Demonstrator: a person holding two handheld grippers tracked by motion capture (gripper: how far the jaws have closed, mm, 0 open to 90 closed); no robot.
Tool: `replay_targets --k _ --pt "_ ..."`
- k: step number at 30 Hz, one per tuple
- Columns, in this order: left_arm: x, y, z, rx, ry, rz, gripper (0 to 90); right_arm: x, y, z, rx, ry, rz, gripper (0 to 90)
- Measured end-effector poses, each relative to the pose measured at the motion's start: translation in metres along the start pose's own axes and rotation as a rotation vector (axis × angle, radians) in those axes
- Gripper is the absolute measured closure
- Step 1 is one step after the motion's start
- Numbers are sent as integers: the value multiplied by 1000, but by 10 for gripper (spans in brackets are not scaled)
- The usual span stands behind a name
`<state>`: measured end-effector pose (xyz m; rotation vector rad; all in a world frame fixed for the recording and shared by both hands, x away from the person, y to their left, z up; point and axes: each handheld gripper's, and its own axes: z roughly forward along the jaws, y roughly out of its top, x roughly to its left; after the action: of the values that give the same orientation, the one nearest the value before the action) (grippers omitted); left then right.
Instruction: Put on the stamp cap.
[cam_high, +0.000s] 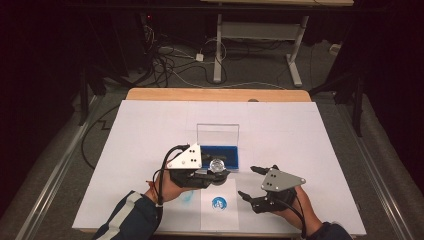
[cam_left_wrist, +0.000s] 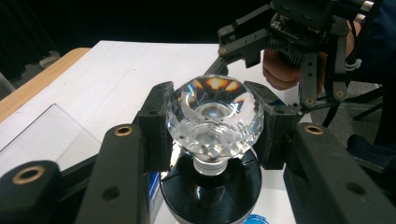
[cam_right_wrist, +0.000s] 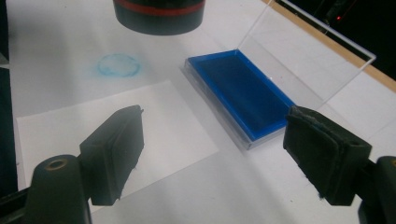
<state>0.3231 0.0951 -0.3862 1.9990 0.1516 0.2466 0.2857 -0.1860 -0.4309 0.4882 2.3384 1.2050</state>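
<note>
At the left of the high view a faint blue smudge (cam_high: 187, 199) marks the white sheet covering the desk (cam_high: 150, 125), partly hidden by the left hand; the left claw (cam_high: 216, 172) is pinching the clear faceted knob of a stamp (cam_left_wrist: 215, 116), its pads pressed against both sides of the crystal in the left gripper view, while the stamp's black base runs off the bottom edge there, so its underside cannot be seen; from above the stamp sits just over the near edge of the blue ink pad (cam_high: 220, 154), whose clear lid (cam_high: 217, 134) stands upright behind it; below lies a small white paper (cam_high: 218, 210) bearing a round blue print (cam_high: 218, 202), cut off by the frame's lower edge; further right the right claw (cam_high: 248, 184) is spread wide with nothing between its pads, hovering above the desk beside the paper and well apart from the pad; the black-and-red rim at the top of the right gripper view is cropped.
</note>
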Motion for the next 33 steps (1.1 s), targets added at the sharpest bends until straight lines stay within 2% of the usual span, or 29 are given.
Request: replay_targets --k 6,16,26,33 --pt "3 -2 -6 -4 16 -7 536 -2 -3 -8 -9 -18 -20 203" --pt "6 -3 -13 0 42 -4 536 -7 -9 -20 -23 -71 -15 206" --pt "9 -4 -18 0 58 -6 536 -10 -14 -28 -27 -85 -9 206" --pt "15 -7 -25 -11 74 -24 536 -14 -19 -32 -24 -95 4 206"
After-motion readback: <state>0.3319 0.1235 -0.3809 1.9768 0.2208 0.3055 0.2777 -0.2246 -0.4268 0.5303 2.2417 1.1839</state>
